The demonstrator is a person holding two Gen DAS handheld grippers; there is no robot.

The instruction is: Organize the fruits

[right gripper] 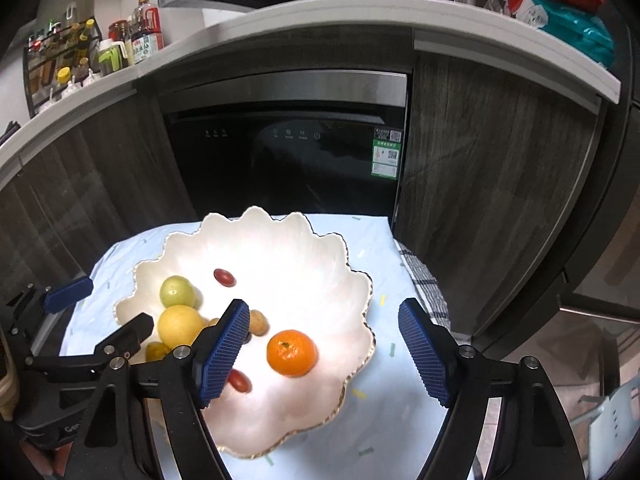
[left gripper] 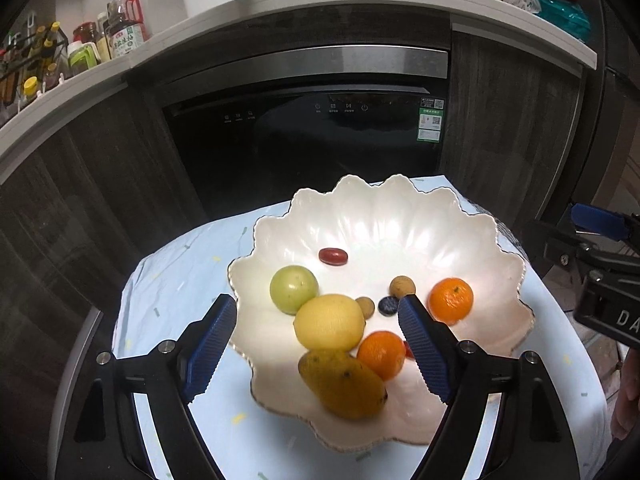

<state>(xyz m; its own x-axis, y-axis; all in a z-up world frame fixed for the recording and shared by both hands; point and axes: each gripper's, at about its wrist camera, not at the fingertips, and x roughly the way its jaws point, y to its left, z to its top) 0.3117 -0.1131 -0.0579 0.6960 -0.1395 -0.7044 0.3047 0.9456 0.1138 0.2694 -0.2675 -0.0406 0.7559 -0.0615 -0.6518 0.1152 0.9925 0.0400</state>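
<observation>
Left wrist: left gripper (left gripper: 316,336) wide, empty, above the bowl (left gripper: 400,208); lemon (left gripper: 330,322), mango (left gripper: 344,384), oranges all inside. Right wrist: right gripper (right gripper: 320,344) wide, empty, over near orange (right gripper: 291,352). Looks like placing done; next probably pull clear

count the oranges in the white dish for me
2. One orange sits alone on the dish's right side; the other orange is nearer the camera, between the mango and lemon. No others show.
</observation>
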